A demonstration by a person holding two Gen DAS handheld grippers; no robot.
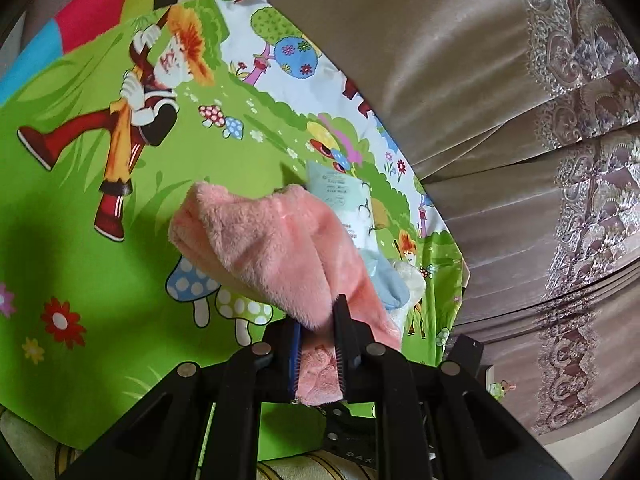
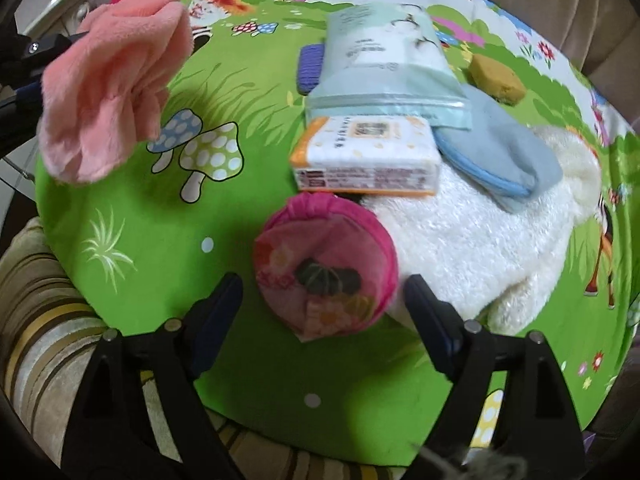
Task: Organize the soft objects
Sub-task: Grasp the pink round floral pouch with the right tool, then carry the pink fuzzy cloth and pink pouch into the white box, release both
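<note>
My left gripper (image 1: pixel 318 320) is shut on a fluffy pink cloth (image 1: pixel 260 244), which hangs lifted above the green cartoon sheet (image 1: pixel 80 248). In the right wrist view the same pink cloth (image 2: pixel 112 88) hangs at the upper left. My right gripper (image 2: pixel 322 296) stands open over a round pink flowered pouch (image 2: pixel 326 268), its fingers on either side and not touching it. Behind the pouch lie a white fluffy towel (image 2: pixel 472 248), a blue mitt (image 2: pixel 500 160), an orange-edged tissue pack (image 2: pixel 364 156) and a pale green wipes pack (image 2: pixel 380 64).
A purple item (image 2: pixel 310 66) lies left of the wipes pack and a yellow sponge (image 2: pixel 496 78) at the back right. Brown lace-trimmed curtains (image 1: pixel 520 120) hang beyond the sheet. Striped upholstery (image 2: pixel 44 320) shows below the sheet's near edge.
</note>
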